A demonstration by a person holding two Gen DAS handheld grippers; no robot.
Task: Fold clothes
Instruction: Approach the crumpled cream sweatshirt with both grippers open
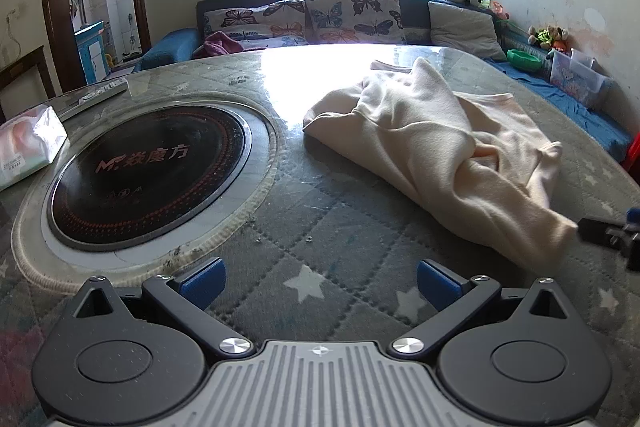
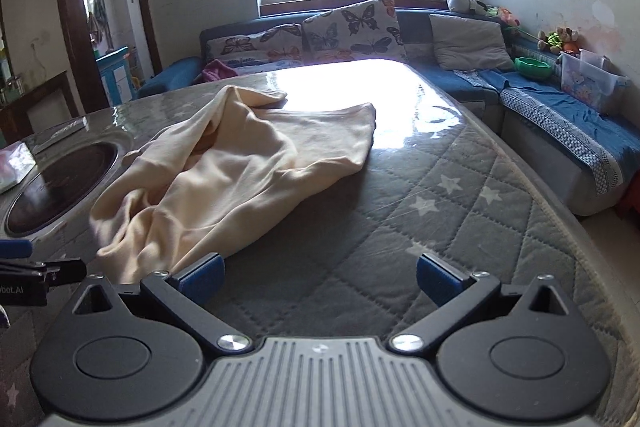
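Note:
A cream garment (image 1: 448, 143) lies crumpled on the round table's grey star-patterned quilted cover (image 1: 332, 227). In the left wrist view it is ahead and to the right of my left gripper (image 1: 318, 285), which is open with nothing between its blue pads. In the right wrist view the same cream garment (image 2: 224, 179) spreads ahead and to the left. My right gripper (image 2: 318, 279) is open, and its left pad (image 2: 202, 277) sits right at the garment's near edge. Each gripper's tip shows at the other view's edge: the right one (image 1: 612, 233), the left one (image 2: 28, 271).
A black round cooktop (image 1: 148, 179) is set into the table's middle, left of the garment. A tissue pack (image 1: 28, 147) and a remote (image 1: 100, 95) lie beyond it. A blue sofa with butterfly cushions (image 2: 344, 31) and a plastic box (image 2: 588, 79) wraps the far and right sides.

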